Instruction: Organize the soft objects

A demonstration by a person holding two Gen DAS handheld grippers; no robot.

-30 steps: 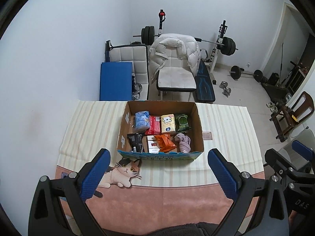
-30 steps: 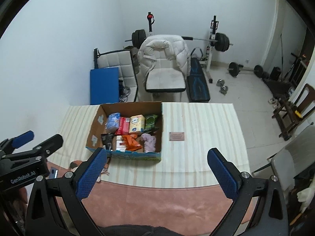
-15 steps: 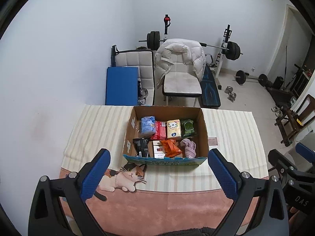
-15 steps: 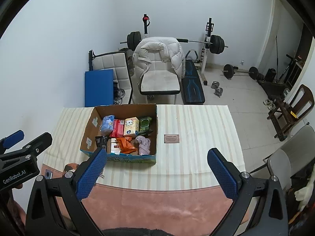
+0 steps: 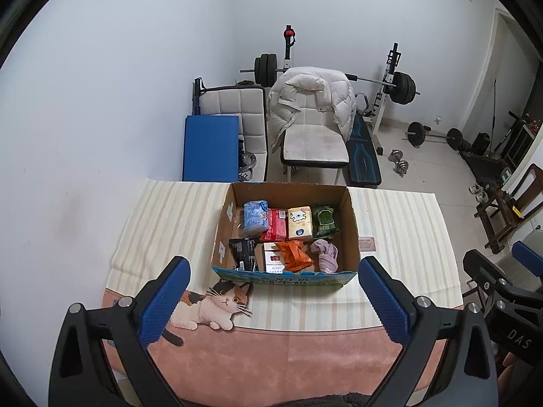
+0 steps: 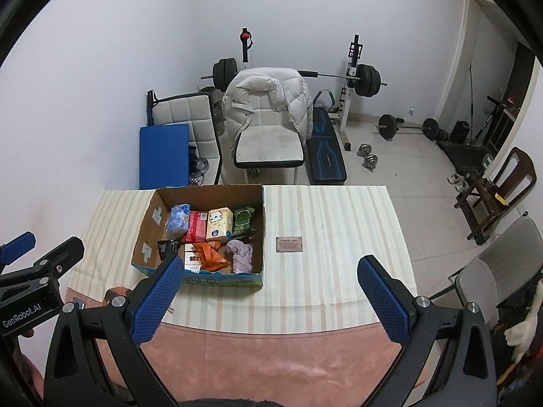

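Observation:
An open cardboard box [image 5: 353,230] [image 6: 146,237] stands on the striped tablecloth. It holds soft packs: a blue pack [image 5: 255,215], a red pack [image 5: 276,225], a yellow tissue pack [image 5: 299,223], a green pack [image 5: 324,221], a black pouch [image 5: 243,250], an orange bag [image 5: 295,256] and a lilac cloth [image 5: 325,254] [image 6: 241,254]. My left gripper [image 5: 274,300] is open and empty, high above the table's near edge. My right gripper [image 6: 268,300] is open and empty, to the right of the box.
A small brown card [image 6: 289,244] lies on the cloth right of the box. A cat picture [image 5: 210,303] is printed on the near cloth. Beyond the table stand a white chair with a jacket [image 5: 314,118], a blue pad [image 5: 210,149] and a barbell rack [image 6: 353,78].
Both grippers have risen and drawn back, so the box and table look smaller and lower in view. Both stay open. Nothing in the box has moved.

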